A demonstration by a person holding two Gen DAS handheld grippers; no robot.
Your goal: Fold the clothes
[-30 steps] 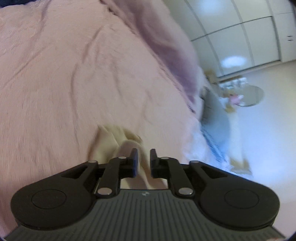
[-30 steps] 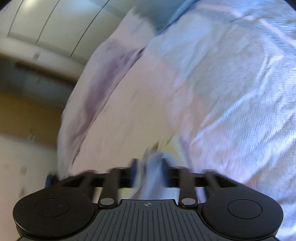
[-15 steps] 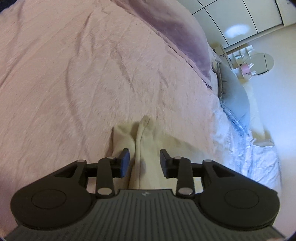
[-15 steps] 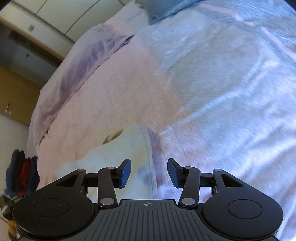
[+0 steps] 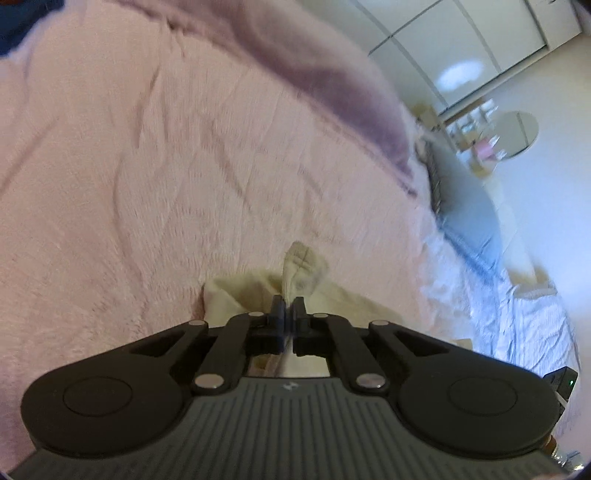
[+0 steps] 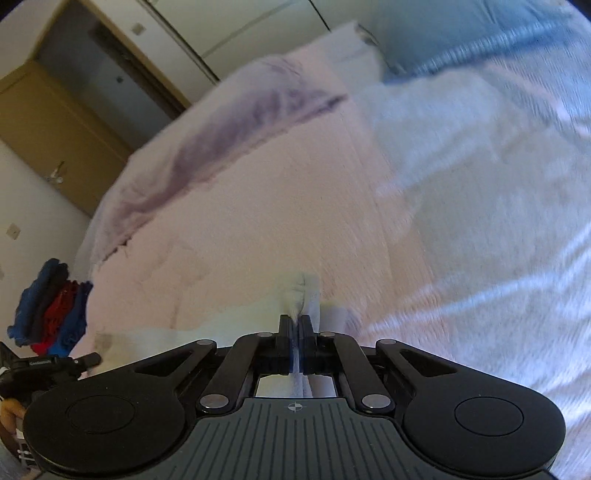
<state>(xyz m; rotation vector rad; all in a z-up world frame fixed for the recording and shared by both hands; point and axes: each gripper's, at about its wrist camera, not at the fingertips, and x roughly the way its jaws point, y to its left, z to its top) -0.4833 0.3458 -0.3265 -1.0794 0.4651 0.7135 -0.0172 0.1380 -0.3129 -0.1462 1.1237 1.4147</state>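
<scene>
A cream garment (image 5: 343,295) lies on a pink bedspread (image 5: 147,177). In the left wrist view my left gripper (image 5: 287,304) is shut on a pinched corner of it, and a knitted tuft sticks up past the fingertips. In the right wrist view the same cream garment (image 6: 236,325) shows pale, and my right gripper (image 6: 294,321) is shut on another bunched corner of it. The rest of the cloth spreads out under and behind both grippers, mostly hidden by their bodies.
A purple blanket (image 5: 325,74) lies folded along the bed's far side. A grey-blue pillow (image 5: 469,214) sits at the head. A pile of blue and red clothes (image 6: 51,306) lies off the bed's left edge. White wardrobe doors (image 5: 461,33) and a brown door (image 6: 48,122) stand behind.
Both grippers stood open over the cream garment half a second ago and have now shut on its corners. Both sank slightly and rolled, tilting the views.
</scene>
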